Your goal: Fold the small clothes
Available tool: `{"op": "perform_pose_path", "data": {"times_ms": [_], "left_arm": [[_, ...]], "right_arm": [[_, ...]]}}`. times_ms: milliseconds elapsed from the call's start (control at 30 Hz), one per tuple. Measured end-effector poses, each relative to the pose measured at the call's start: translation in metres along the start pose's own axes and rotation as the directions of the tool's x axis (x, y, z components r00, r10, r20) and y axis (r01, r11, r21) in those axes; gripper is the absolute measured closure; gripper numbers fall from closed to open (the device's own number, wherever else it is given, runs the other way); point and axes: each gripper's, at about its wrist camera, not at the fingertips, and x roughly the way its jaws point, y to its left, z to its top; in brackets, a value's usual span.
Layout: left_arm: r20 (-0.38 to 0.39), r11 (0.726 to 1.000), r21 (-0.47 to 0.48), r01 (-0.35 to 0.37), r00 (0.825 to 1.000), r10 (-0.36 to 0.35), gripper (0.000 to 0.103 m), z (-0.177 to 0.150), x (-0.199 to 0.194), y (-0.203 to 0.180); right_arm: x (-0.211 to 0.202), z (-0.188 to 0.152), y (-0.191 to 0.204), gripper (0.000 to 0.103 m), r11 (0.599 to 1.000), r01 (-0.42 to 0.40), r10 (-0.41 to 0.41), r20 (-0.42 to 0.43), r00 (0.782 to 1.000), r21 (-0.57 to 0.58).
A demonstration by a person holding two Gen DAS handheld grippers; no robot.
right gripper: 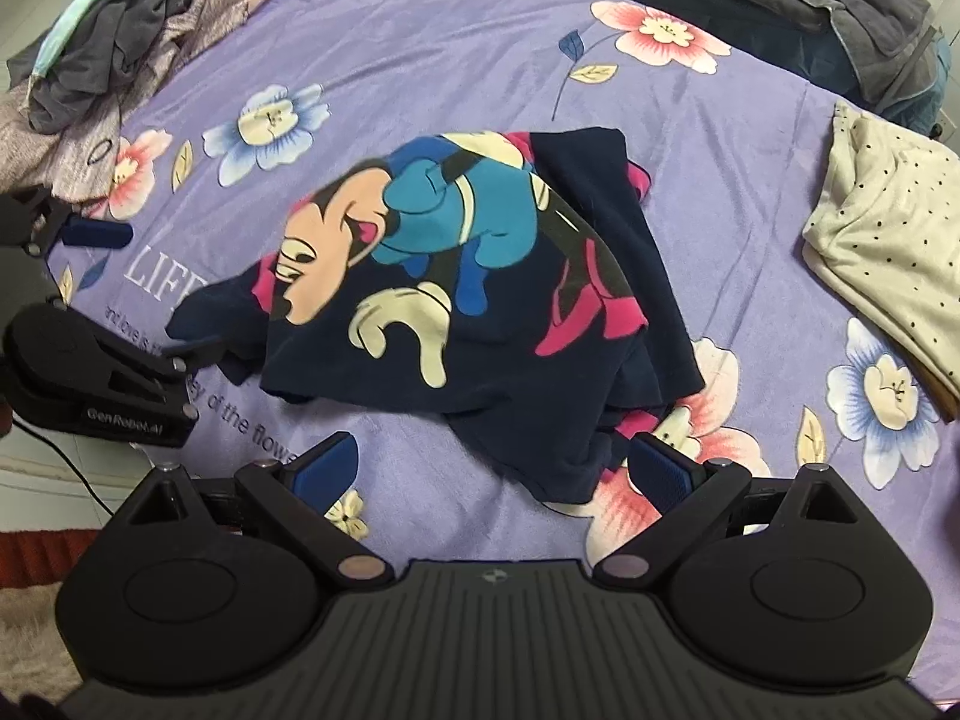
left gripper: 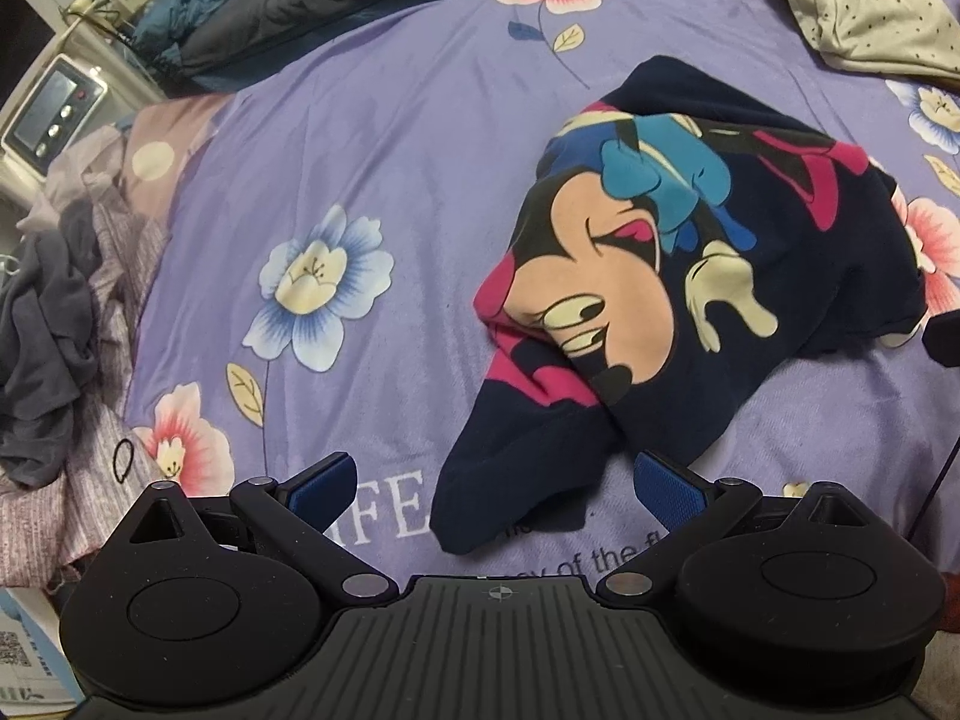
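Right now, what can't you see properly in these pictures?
- Shirt: crumpled in both views; its own folds hide the sleeves and the rest of the cartoon print.
- Blanket writing: left wrist view, covered by the shirt and left gripper.
- Spotted cloth: right wrist view, cut off by the edge.

A navy garment [left gripper: 690, 300] is printed with a cartoon mouse in peach, black and cream, with a blue bow and magenta patches. It is spread on a lavender bedspread [left gripper: 420, 150] patterned with pink and blue flowers, cream leaves and white lettering. Beyond the garment, a cream cloth [right gripper: 888, 240] is dotted in black. At the bedspread's far edge from that cloth, a grey and mauve striped pile [right gripper: 120, 48] is heaped. Black gripper bodies are fitted with blue pads [right gripper: 324, 468].
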Motion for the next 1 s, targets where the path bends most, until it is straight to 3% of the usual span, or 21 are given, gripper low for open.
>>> {"op": "perform_pose_path", "data": {"times_ms": [400,1000], "left_arm": [[0.008,0.999,0.045,0.016,1.0,-0.016,0.0,0.008,0.002,-0.014],[0.012,1.0,-0.009,0.005,1.0,-0.005,0.0,0.005,0.007,-0.007]], "right_arm": [[-0.007,-0.013,-0.023,0.006,0.992,-0.033,0.026,0.059,0.998,0.123],[-0.006,-0.012,-0.022,0.006,0.995,-0.019,0.011,0.075,0.997,0.099]]}}
